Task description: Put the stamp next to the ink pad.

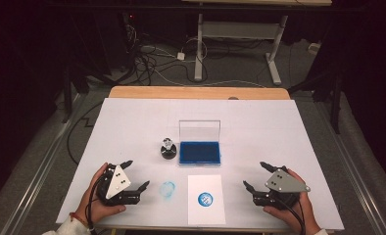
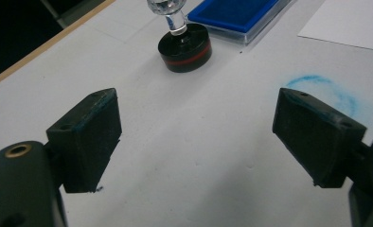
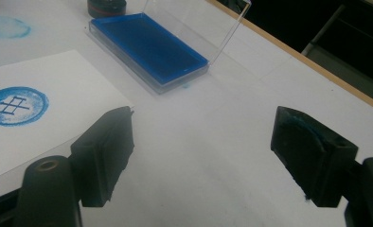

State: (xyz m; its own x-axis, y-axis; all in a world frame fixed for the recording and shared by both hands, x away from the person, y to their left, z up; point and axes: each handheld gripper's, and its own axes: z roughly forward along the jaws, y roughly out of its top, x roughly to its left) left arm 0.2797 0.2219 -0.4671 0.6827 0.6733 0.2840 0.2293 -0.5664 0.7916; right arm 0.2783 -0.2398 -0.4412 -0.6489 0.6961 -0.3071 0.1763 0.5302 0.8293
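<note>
A round black stamp [image 1: 168, 148] [image 2: 184, 46] with a clear knob handle stands upright on the white table, just left of an open blue ink pad [image 1: 199, 152] [image 3: 149, 46] whose clear lid stands up behind it. A white sheet [image 1: 206, 199] [image 3: 28, 113] near the front edge carries a round blue stamp print [image 1: 205, 198] [image 3: 15, 105]. My left gripper [image 1: 136, 174] [image 2: 196, 137] rests at the front left, open and empty, pointing toward the stamp. Resting at the front right, my right gripper [image 1: 255, 175] [image 3: 203, 156] is open and empty too.
A faint blue ring smudge [image 1: 167, 189] [image 2: 324, 92] marks the table [image 1: 279, 137] left of the sheet. The table's wooden far edge [image 1: 198, 92] borders a dark floor with cables and another table's legs [image 1: 199, 44].
</note>
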